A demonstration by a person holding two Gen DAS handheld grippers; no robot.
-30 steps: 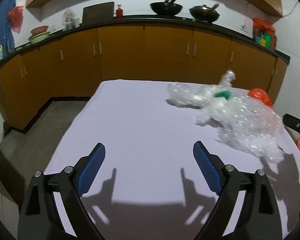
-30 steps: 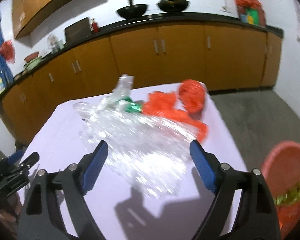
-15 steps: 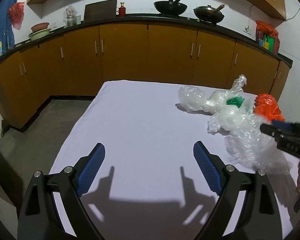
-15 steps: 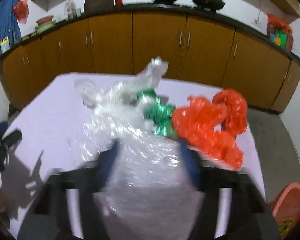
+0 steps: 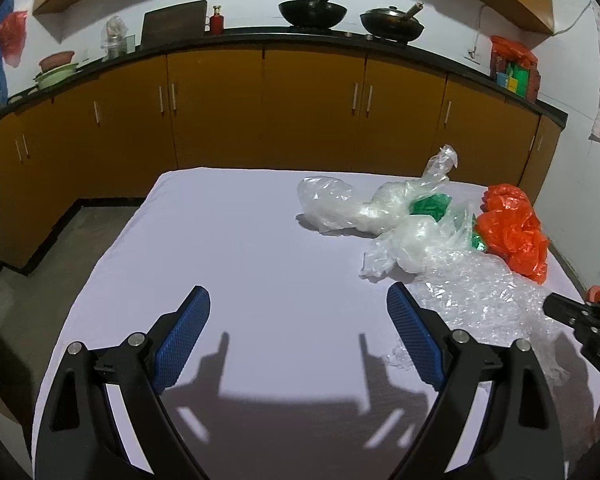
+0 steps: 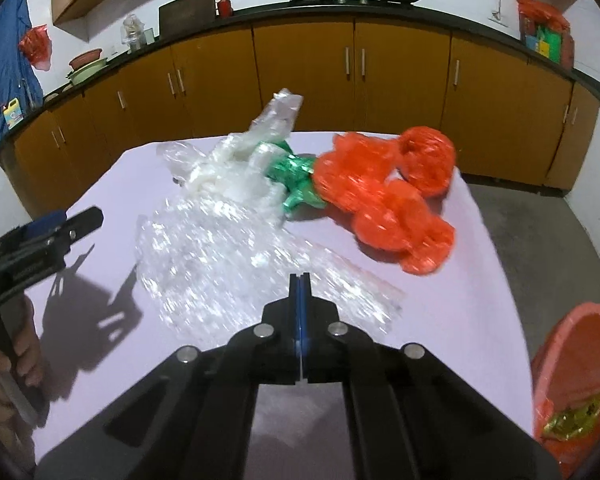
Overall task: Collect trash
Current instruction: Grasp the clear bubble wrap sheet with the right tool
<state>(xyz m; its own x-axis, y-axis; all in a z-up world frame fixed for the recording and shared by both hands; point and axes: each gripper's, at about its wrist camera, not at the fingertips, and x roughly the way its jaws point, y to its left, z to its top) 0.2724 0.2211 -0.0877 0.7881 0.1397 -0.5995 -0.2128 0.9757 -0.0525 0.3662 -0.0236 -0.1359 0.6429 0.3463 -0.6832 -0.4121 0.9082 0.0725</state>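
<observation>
A sheet of bubble wrap (image 6: 220,256) lies on the white table (image 5: 240,240), in front of crumpled clear plastic bags (image 6: 228,168), a green wrapper (image 6: 296,172) and orange plastic bags (image 6: 380,196). My right gripper (image 6: 300,276) has its jaws closing to a pinch on the bubble wrap's near edge, pads together. In the left wrist view the bubble wrap (image 5: 480,292) sits at the right, with the right gripper (image 5: 552,306) at its edge. My left gripper (image 5: 298,292) hovers open over bare tabletop, left of the pile, holding nothing.
A red basin (image 6: 580,352) with some trash in it stands on the floor off the table's right edge. Yellow-brown cabinets (image 5: 300,112) with pans on the counter line the back wall. A hand (image 6: 20,344) holds the left gripper (image 6: 96,214).
The right gripper's jaws went from wide open to shut, coming down onto the bubble wrap. The left gripper shifted slightly and stayed open.
</observation>
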